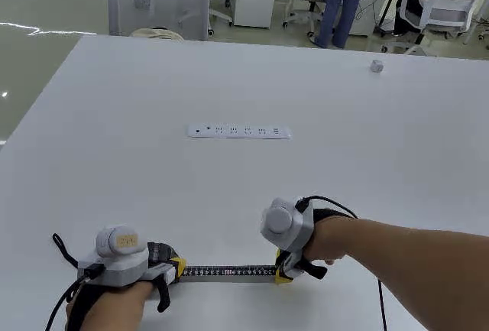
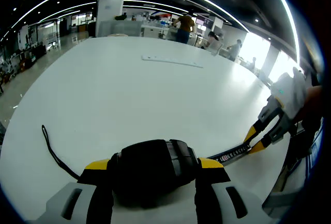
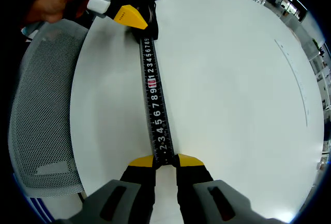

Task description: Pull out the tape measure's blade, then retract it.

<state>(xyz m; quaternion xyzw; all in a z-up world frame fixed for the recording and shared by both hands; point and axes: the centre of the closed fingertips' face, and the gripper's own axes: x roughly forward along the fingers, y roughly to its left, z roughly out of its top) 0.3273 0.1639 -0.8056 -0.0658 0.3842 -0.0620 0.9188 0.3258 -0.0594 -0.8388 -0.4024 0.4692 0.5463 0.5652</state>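
Tape measure case point(image 2: 150, 178) clamped in left gripper's point(image 2: 153, 163) jaws, blade tip point(image 3: 163, 149) pinched in right gripper's point(image 3: 165, 161) jaws. Pull-out looks partly done; retraction remains.

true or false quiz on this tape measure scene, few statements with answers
1. The blade is drawn out and spans between the two grippers. True.
2. The right gripper holds the case. False: its jaws pinch the blade's end, and the left gripper is shut on the case.
3. A power strip lies on the table beyond the tape. True.
4. The power strip touches the blade. False: they lie clearly apart.
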